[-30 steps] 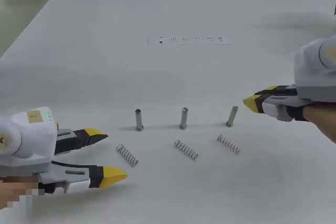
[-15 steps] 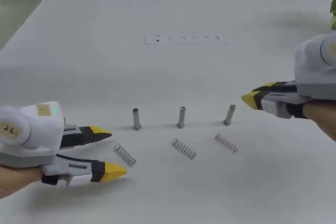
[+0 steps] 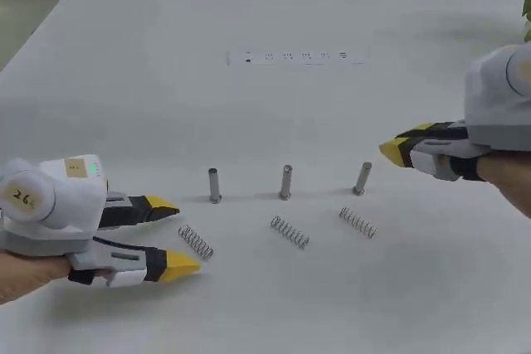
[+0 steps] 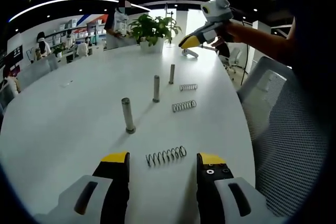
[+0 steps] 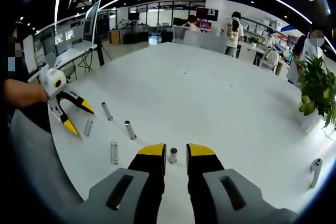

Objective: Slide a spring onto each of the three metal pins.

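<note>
The left gripper (image 3: 176, 235) is held low in the left hand (image 3: 25, 275), with its jaws spread wide and pointed toward the right. The right gripper (image 3: 388, 152) is held higher by the right hand (image 3: 499, 175), with its jaws set a narrow gap apart and aimed leftward. Both are carried empty.

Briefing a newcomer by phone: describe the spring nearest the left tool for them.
On the white table, springs lie before a row of pins. It is the left-end spring, just ahead of the yellow tips of the open left tool.
</note>
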